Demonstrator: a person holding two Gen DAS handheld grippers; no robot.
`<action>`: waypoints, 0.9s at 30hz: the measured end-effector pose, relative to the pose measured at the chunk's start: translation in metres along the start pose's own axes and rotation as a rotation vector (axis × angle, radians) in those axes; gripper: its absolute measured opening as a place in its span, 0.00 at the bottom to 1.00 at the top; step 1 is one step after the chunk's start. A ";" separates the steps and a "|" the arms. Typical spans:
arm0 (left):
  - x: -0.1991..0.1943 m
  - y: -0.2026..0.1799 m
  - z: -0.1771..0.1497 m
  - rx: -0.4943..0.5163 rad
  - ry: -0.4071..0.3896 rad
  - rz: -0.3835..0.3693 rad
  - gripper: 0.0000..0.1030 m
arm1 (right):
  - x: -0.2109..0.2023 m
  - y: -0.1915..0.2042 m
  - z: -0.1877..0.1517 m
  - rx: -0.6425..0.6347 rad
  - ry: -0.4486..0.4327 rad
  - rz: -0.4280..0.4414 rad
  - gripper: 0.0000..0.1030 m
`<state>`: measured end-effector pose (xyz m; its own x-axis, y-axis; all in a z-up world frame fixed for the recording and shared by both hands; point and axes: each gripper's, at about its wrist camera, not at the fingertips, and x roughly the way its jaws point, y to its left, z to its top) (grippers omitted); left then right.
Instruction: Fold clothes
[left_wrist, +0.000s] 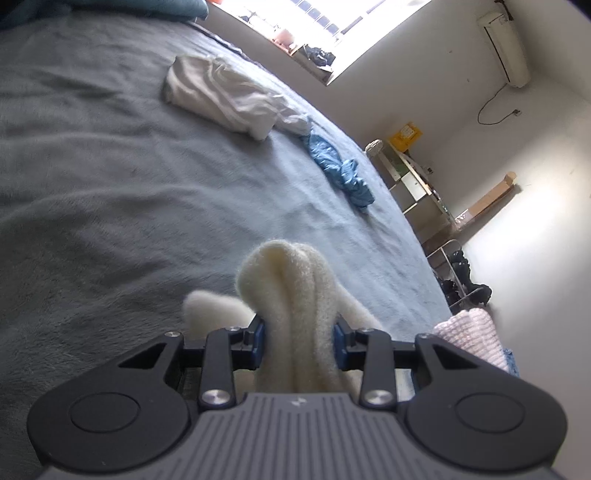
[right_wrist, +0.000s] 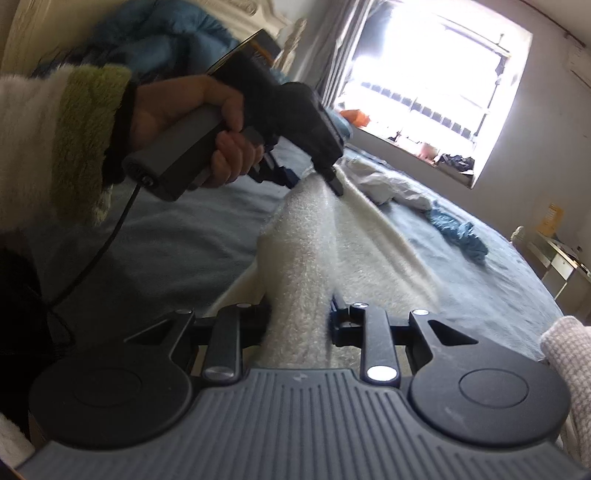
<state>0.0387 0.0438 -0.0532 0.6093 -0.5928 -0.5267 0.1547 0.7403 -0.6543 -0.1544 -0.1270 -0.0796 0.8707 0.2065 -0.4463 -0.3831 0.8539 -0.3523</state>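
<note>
Both tools (left_wrist: 299, 341) (right_wrist: 299, 321) grip cream fleece (left_wrist: 295, 295).

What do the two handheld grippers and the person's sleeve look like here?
Both the left gripper and the right gripper have black linkage arms, blue pads, round black discs and ribbed grey bodies. The left one has a grey handle with a black cable. The fluffy sleeve is white and green.

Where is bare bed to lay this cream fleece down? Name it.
Free: the grey bedspread left of the white garment and blue garment, ahead of the left tool. Crowded: the window-side edge where those two lie, and the near right corner by the pink knit.
</note>
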 end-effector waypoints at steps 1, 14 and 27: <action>0.004 0.007 -0.002 -0.003 0.006 -0.007 0.36 | 0.004 0.006 -0.002 -0.021 0.013 -0.002 0.25; -0.042 0.004 -0.011 0.055 -0.166 0.019 0.46 | -0.009 0.031 -0.011 -0.103 0.022 0.045 0.56; -0.041 -0.059 -0.056 0.246 -0.133 -0.032 0.49 | -0.060 -0.008 -0.022 0.092 -0.079 0.166 0.55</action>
<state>-0.0388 0.0061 -0.0235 0.6950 -0.5828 -0.4212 0.3502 0.7859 -0.5096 -0.2099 -0.1568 -0.0682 0.8207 0.3822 -0.4247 -0.4971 0.8441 -0.2010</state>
